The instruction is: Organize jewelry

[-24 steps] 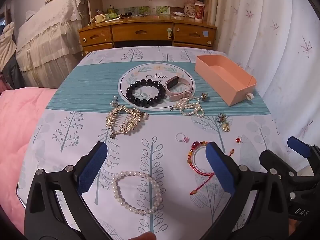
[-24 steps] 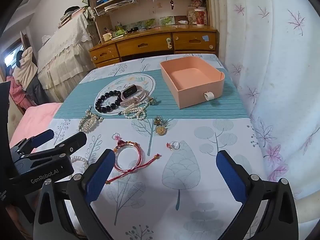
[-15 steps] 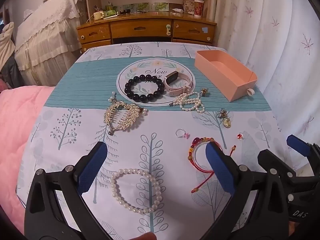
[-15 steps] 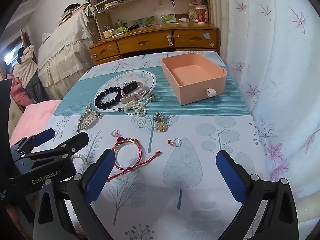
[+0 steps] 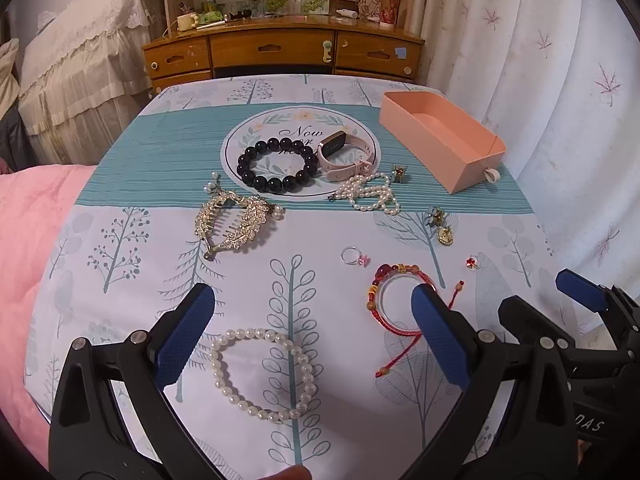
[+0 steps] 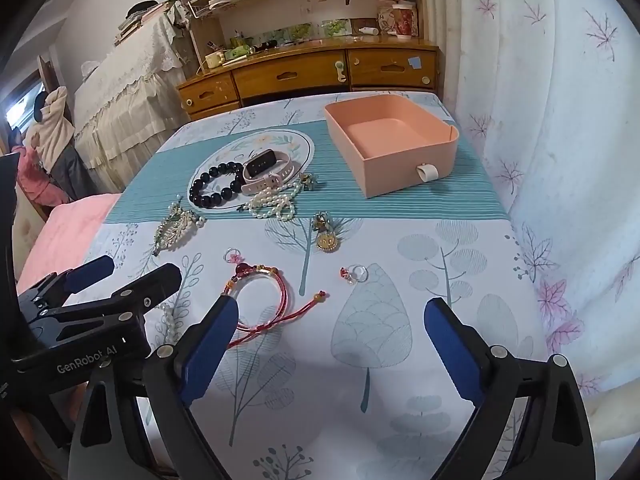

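Both grippers hang over the near end of a bench (image 5: 120,264) covered in a tree-print cloth, each tilted down toward it, jaws spread wide with nothing between the pads.

The left gripper (image 5: 308,332) frames a white pearl bracelet (image 5: 262,374) lying flat on the cloth below it. That bracelet is plain only in the left wrist view; in the right wrist view just a few of its beads peek out beside the left gripper's black arm. The left view also shows the teeth of the gold leaf hair comb (image 5: 234,224), and a fingertip at the bottom edge.

The right gripper (image 6: 332,336) hovers over bare cloth. Just beyond its left pad lies the red cord bracelet (image 6: 260,288) with its loose tail, which the left view partly hides behind a blue pad. The right view looks straight into the pink tray (image 6: 408,168) at the far right of the bench: nothing lies in it, and a small white pull tab sits on its near wall.

Both views show the black bead bracelet (image 5: 278,166) and the pink smartwatch (image 5: 346,154) side by side on the round printed emblem, a tangled pearl strand (image 5: 370,196) just in front of the watch, a gold pendant (image 5: 442,230), a ring with a pink stone (image 5: 354,257) and a ring with a red stone (image 6: 354,274) nearer the grippers. All the jewelry lies outside the tray. A wooden desk (image 6: 320,72) stands behind.
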Demonstrator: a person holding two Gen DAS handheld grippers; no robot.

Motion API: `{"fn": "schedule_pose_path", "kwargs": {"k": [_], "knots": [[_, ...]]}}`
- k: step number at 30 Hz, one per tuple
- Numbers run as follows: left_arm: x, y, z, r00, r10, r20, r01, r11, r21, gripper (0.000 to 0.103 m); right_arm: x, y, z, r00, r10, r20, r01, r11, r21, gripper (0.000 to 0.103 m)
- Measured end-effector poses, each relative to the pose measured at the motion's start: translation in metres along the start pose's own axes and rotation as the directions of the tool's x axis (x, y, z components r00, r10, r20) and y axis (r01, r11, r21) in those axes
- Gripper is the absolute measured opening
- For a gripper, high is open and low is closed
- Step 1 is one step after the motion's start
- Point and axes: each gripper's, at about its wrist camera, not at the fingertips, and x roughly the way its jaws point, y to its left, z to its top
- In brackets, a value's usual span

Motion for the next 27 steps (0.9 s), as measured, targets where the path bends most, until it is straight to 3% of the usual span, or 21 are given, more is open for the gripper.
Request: {"fn": "schedule_pose_path", "kwargs": {"k": [27], "knots": [[0.0078,0.0001,-0.0004,0.999,-0.014,-0.03,0.014,1.0,-0.003,0.098,0.0033,0.0037,-0.0026,1.0,-0.018,-0.022,0.018,1.0,-0.007,0.092]]}}
